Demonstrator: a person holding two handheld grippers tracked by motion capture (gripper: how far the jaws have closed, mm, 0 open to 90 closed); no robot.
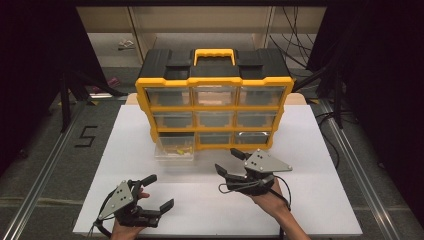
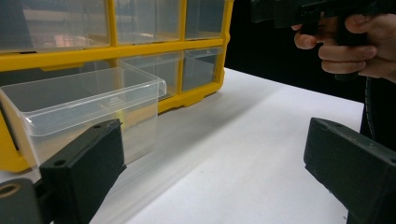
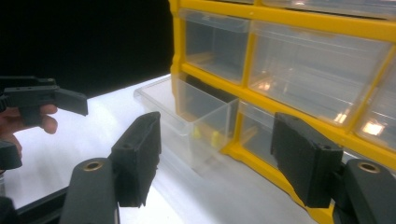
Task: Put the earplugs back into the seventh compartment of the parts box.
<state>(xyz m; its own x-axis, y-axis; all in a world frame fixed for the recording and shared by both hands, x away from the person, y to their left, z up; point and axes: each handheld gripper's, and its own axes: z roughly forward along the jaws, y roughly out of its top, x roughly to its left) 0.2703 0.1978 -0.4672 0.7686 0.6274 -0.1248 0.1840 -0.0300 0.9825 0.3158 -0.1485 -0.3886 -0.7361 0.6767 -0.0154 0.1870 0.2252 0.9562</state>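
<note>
High view: clear plastic drawer [image 1: 174, 147] pulled out of yellow-framed organiser cabinet [image 1: 215, 107], bottom-left slot.
My right gripper [image 1: 229, 161] & left gripper [image 1: 161, 191] both gape wide, empty; drawer lies fwd-left of right, which is nearer.

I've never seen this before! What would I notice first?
A big yellow and black drawer cabinet stands at the back of the white table. Its bottom left clear drawer is pulled out, with small yellow bits inside. In front, the left gripper and the right gripper both hang open, holding nothing.
</note>
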